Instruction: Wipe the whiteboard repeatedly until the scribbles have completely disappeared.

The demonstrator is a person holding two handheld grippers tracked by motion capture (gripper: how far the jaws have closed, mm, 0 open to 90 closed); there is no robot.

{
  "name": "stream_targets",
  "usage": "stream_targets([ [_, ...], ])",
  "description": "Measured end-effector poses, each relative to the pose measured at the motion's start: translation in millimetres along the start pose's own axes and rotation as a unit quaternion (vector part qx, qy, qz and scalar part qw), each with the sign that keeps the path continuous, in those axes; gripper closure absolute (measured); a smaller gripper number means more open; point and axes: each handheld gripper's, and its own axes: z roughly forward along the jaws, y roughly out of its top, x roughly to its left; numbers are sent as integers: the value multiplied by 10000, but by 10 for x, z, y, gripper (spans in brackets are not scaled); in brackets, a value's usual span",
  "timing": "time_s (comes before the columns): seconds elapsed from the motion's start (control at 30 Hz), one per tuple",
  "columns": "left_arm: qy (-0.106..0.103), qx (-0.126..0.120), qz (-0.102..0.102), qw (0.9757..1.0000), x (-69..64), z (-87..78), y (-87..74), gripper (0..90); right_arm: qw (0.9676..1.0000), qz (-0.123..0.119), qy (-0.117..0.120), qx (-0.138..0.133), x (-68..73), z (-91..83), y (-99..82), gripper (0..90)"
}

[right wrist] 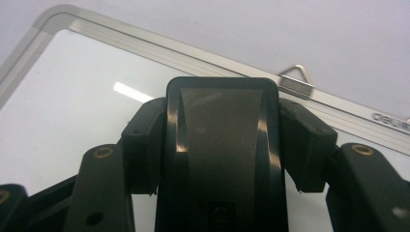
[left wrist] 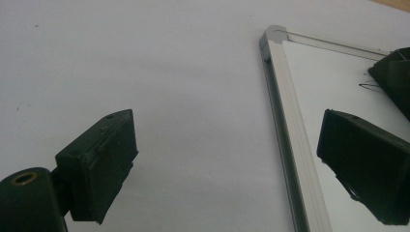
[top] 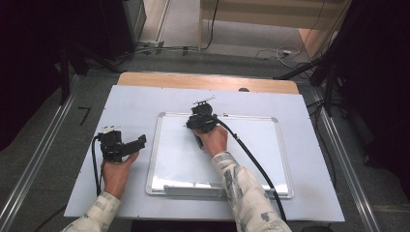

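Jaws of your right gripper point(right wrist: 222, 159) are clamped on a black block-shaped object point(right wrist: 222, 140), most likely a whiteboard eraser, with a glossy dark grey top; the pads press on both of its sides in the right gripper view. In the high view that gripper point(top: 202, 121) sits at the centre of the frame, over the upper left part of the whiteboard point(top: 285, 159), with your right hand point(top: 212, 141) just below it and the cable running off to the lower right.

Jaws of your left gripper point(left wrist: 222, 159) stand wide apart with nothing between them. In the left gripper view one jaw is over the pale counter point(left wrist: 145, 63) and the other over the board's left edge, with the aluminium frame between them. In the high view this gripper point(top: 118, 143) rests at centre left of the frame, just beside the whiteboard's left edge, held by your left hand point(top: 116, 171).

A metal hanger clip point(right wrist: 295, 79) sits on the board's top rail, upper right of the right gripper view.
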Motion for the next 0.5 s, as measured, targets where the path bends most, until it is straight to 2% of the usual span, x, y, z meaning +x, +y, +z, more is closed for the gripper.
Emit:
stream_targets([
  [0.17, 10, -10, -8, 10000, -18, 6, -1, 75, 9999, 97, -78, 38, -90, -27, -18, 385],
  [0.33, 7, -2, 22, 10000, -27, 9, -1, 74, 10000, 21, -72, 38, -31, -17, -14, 385],
  [0.5, -4, 4, 40, 10000, -36, 9, -2, 74, 9999, -106, 68, 49, 129, -2, -14, 384],
])
